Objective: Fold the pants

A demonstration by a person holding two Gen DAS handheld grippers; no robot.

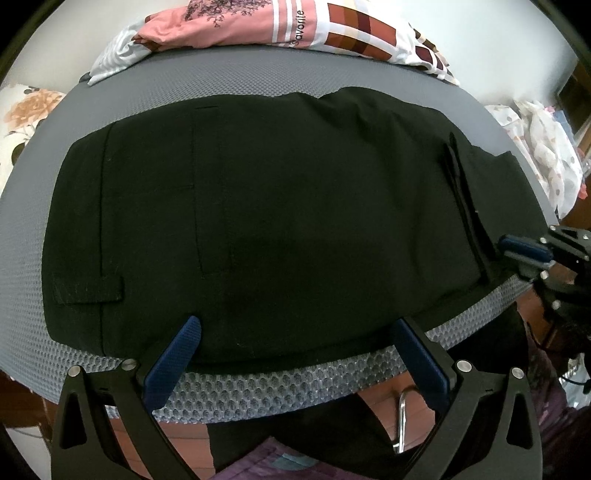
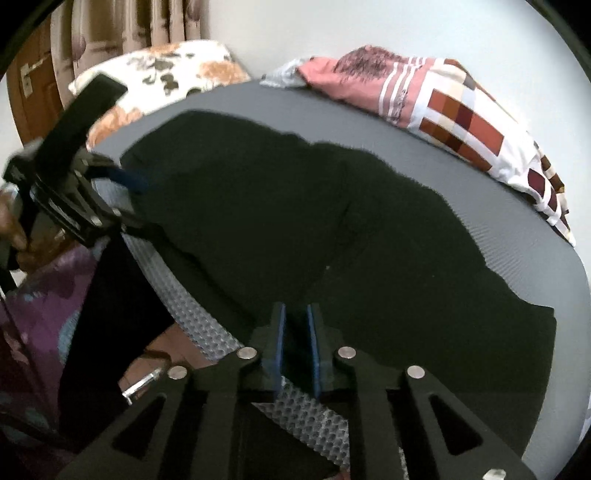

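On the grey mattress (image 1: 229,79) the black pants (image 1: 258,206) lie spread flat, filling most of its top and reaching right to the near edge, where dark cloth hangs over the honeycomb side. A belt loop and pocket seams show toward the left end of the pants, and a folded seam runs down near the right end. The left gripper (image 1: 295,350) hangs at the near edge with its jaws spread wide, blue pads (image 1: 173,363) resting on or just above the hem of the pants and holding nothing. The right gripper (image 2: 295,347) sits at the near edge toward the right end, its jaws drawn almost together, with dark cloth showing in the narrow gap between the pads; whether they actually pinch the pants I cannot tell. A patchwork pillow (image 1: 295,26) lies along the far edge, touching the wall side, and a floral pillow (image 2: 162,74) sits off the far left corner. Curtains (image 2: 129,26) hang behind it.
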